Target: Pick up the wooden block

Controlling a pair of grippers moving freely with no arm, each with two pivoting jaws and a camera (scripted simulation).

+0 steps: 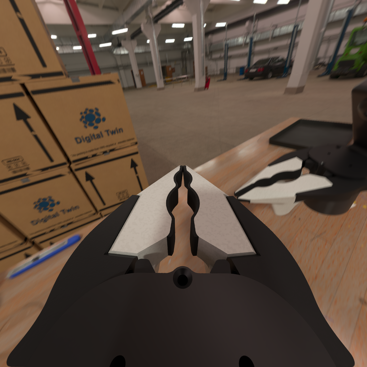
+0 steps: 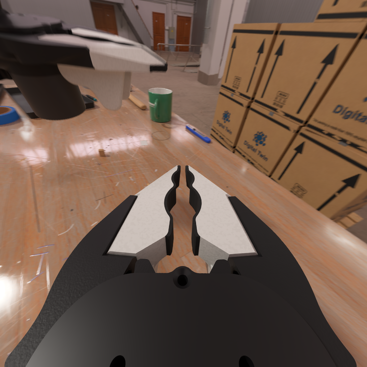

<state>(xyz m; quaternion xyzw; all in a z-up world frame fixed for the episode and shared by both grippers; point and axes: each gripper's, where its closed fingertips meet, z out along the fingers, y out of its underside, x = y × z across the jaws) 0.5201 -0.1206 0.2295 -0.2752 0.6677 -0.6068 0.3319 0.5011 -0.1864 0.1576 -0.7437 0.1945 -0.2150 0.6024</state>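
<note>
The wooden block (image 2: 101, 152) is a small pale cube that lies on the wooden table (image 2: 79, 198), seen only in the right wrist view. It is ahead and to the left of my right gripper (image 2: 182, 167), well beyond the fingertips. The right gripper is empty, its jaws closed to a thin slit, and it also shows in the left wrist view (image 1: 237, 193). My left gripper (image 1: 182, 167) is shut and empty, and points past the table edge. In the right wrist view it hangs at upper left (image 2: 158, 65), above and beyond the block.
A green mug (image 2: 160, 105), a blue utility knife (image 2: 198, 133) (image 1: 43, 256), a wooden handle (image 2: 138, 102) and a blue tape roll (image 2: 8, 115) lie on the table. A black tray (image 1: 307, 135) sits at the far end. Stacked cardboard boxes (image 2: 297, 99) (image 1: 79, 129) stand beside the table.
</note>
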